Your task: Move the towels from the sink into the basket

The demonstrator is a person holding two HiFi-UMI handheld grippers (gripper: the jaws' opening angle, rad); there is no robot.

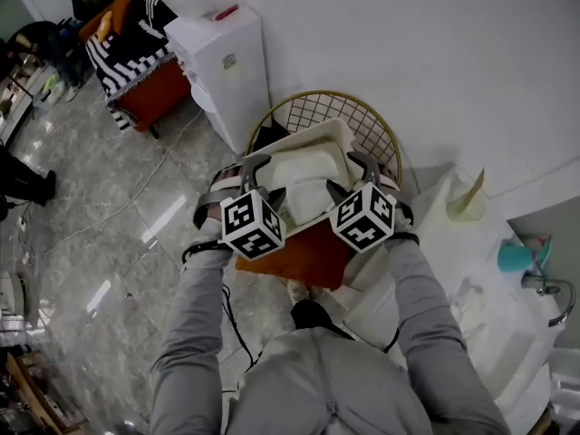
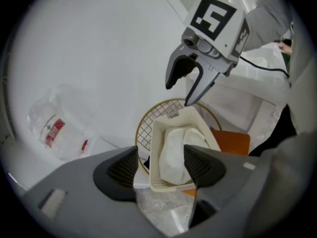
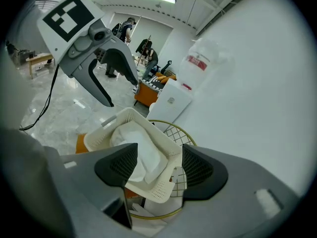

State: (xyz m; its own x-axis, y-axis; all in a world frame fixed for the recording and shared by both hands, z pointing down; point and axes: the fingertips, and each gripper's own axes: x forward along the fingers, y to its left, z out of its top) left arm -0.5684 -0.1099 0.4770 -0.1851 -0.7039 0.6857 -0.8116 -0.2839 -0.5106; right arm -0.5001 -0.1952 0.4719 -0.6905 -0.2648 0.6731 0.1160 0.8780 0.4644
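Towels (image 1: 304, 181) are lying in the cream basket (image 1: 340, 134). The left gripper (image 2: 161, 170) and right gripper (image 3: 159, 167) are hovering above it, jaws apart, gripping nothing. The red label on a bag (image 2: 57, 130) is showing unreadable print.

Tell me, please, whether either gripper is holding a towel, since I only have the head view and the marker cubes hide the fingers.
Observer: No. The left gripper view shows the left gripper with its fingers apart and nothing pinched between them.
Operator: Thank you. And the other one?
Observer: The right gripper is open and empty too, looking down at the cream perforated plastic basket.
Operator: Is a towel inside it?
Observer: Yes, a crumpled white cloth towel lies in the basket, clear of both grippers.
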